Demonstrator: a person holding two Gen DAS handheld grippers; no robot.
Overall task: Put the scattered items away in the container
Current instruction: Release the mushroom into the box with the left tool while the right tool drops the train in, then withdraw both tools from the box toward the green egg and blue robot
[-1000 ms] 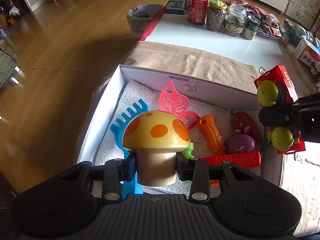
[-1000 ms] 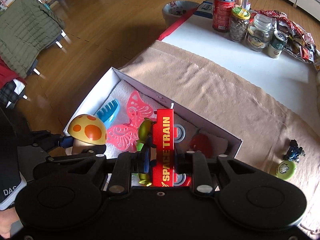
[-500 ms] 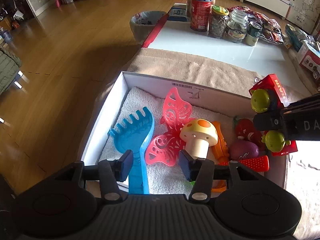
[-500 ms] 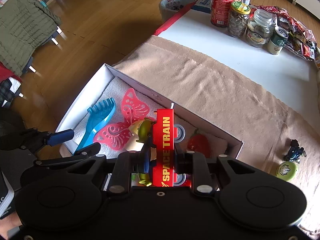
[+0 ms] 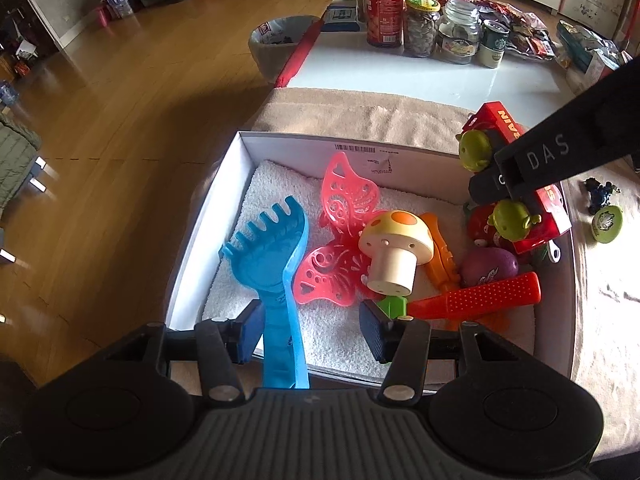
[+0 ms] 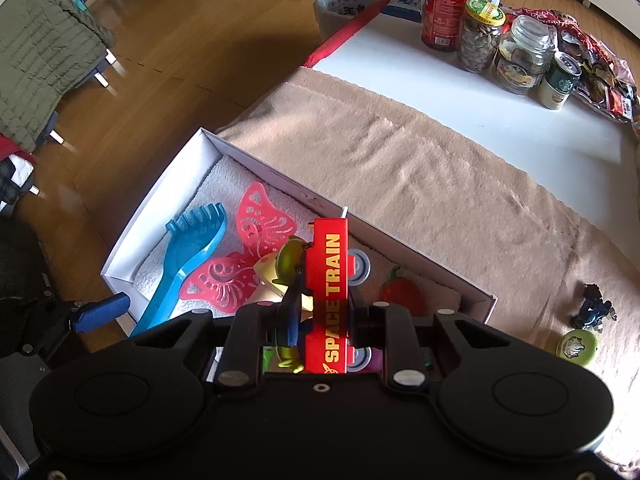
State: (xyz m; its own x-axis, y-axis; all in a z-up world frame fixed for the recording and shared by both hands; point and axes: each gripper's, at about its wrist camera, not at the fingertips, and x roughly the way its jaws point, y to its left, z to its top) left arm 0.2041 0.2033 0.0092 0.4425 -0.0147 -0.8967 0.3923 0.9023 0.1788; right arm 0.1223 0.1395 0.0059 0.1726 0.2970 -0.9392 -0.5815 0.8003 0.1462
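white box (image 5: 224, 216) sits at the table's near-left corner on a tan towel (image 6: 420, 168), lined with white terry so toys land soft. already inside: blue rake (image 5: 276, 264) along the left, pink butterfly (image 5: 340, 216) mid, orange-red handle tool (image 5: 480, 298) across the front, purple egg-shaped toy (image 5: 490, 266), red strawberry-like piece (image 6: 400, 292) at the right. mushroom toy (image 5: 394, 246) lies tipped on its side on the butterfly's edge, stem toward the camera — looks dropped, not set. left gripper (image 5: 316, 326) hovers just over the near wall, jaws have just been opening, now partly apart with nothing pressed between; only the rake handle passes below. right gripper (image 6: 320, 322) clamps narrow on the red space train (image 6: 330, 280) with its green alien figures (image 5: 476, 148), held upright above the box's right end, likely next to be released. still out on the towel: a small dark figure (image 6: 594, 306) and a green disc (image 6: 576, 346), near each other, well right of the box.
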